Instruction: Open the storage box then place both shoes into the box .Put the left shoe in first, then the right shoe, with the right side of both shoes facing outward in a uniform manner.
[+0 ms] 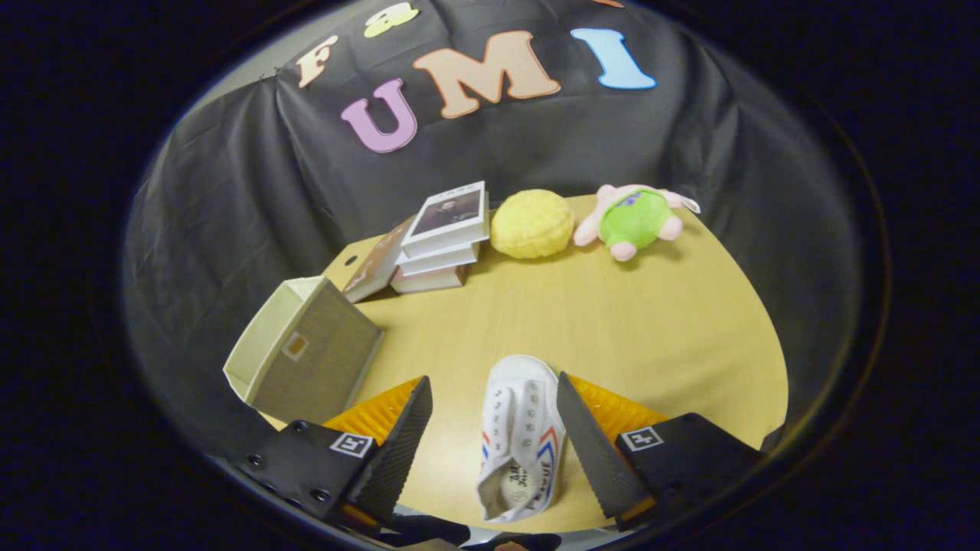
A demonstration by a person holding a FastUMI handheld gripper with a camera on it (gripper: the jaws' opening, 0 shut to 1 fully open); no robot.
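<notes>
the claw (490,436) stands spread wide over the tabletop (612,321), with the white shoe (521,440) lying between its fingers, nearer the right one — neither finger presses it yet, so this looks like lining up for a grasp. the storage box (306,352) sits ahead to the left, apparently tipped with its open side turned away — ready to receive.

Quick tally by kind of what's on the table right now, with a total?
Shoe: 1, between the open gripper's fingers, touching the right one
Storage box: 1, tipped at the table's edge
Books: 4, three stacked, one leaning against them
Yellow ball: 1
Plush toy: 1
Total: 8
</notes>
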